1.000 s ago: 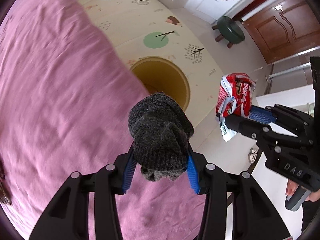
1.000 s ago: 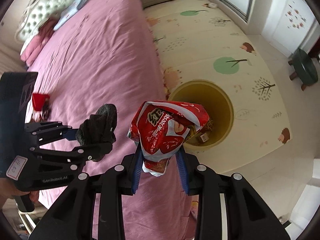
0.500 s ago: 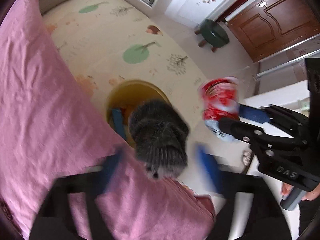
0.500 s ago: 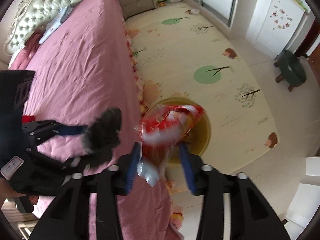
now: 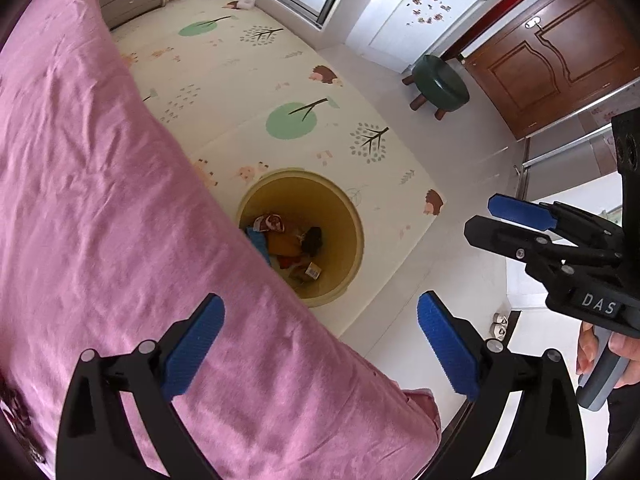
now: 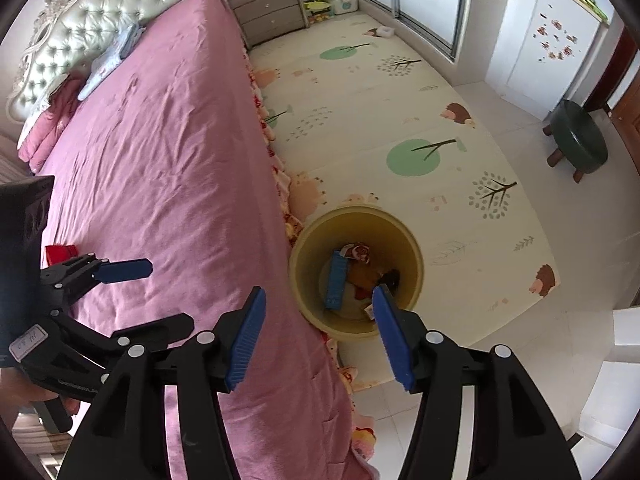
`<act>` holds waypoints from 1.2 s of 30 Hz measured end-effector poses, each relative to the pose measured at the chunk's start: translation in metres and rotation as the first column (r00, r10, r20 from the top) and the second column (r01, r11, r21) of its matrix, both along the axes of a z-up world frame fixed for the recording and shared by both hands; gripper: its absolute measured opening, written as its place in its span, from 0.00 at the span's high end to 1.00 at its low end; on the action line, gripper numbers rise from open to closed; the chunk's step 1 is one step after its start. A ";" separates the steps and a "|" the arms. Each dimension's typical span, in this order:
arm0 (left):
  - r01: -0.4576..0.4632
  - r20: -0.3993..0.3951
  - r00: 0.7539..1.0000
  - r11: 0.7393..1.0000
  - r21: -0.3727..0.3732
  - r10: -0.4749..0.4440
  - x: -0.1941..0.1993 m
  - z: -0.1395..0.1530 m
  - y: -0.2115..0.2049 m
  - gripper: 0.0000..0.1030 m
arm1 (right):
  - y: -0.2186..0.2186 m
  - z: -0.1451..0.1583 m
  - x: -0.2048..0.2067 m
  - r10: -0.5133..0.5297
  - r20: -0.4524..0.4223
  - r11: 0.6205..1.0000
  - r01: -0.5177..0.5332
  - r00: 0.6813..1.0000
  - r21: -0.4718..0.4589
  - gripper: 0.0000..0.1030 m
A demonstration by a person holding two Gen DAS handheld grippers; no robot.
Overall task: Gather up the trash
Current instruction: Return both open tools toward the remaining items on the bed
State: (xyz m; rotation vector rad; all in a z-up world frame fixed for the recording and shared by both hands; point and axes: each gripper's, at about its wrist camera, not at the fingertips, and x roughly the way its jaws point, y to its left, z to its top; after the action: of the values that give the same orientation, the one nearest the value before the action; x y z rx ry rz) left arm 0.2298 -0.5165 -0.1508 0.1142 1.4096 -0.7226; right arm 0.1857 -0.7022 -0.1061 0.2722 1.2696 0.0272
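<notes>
2 grippers (image 5: 320, 312) (image 6: 318, 304) spread empty, yellow bin (image 6: 414, 248) upright, mouth up

A home bedroom: a bed (image 6: 160, 168) under a pink cover runs up to a pale tufted headboard (image 6: 84, 28), with folded bedding at the pillow end and a grey chest of drawers (image 6: 268, 16) at its side. A cream play mat (image 6: 400, 120) printed with trees and hedgehogs lies on the tiled floor, a yellow bin (image 6: 356, 328) at the bed's edge. Beyond stand a small green stool (image 6: 580, 140), a white wardrobe (image 6: 548, 40) dotted with stickers, and a panelled wooden door (image 5: 552, 48).
</notes>
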 end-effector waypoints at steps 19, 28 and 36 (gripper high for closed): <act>-0.209 0.044 0.977 0.976 0.052 0.207 -0.051 0.020 0.171 0.06 | 0.177 0.017 -0.014 0.261 0.023 0.963 -0.262 0.965 0.068 0.47; -0.372 0.057 0.928 0.925 0.077 0.369 -0.078 0.022 0.279 0.06 | 0.280 0.012 -0.025 0.400 0.010 0.911 -0.398 0.917 0.105 0.47; -0.488 0.062 0.873 0.865 0.116 0.484 -0.093 0.015 0.374 0.06 | 0.366 0.010 -0.021 0.515 0.005 0.851 -0.512 0.857 0.116 0.47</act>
State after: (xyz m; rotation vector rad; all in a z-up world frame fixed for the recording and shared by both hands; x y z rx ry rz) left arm 0.1369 -0.1420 -0.1356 -0.1301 1.3782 -0.2079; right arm 0.1645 -0.3361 -0.0963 0.0202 1.3392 0.5609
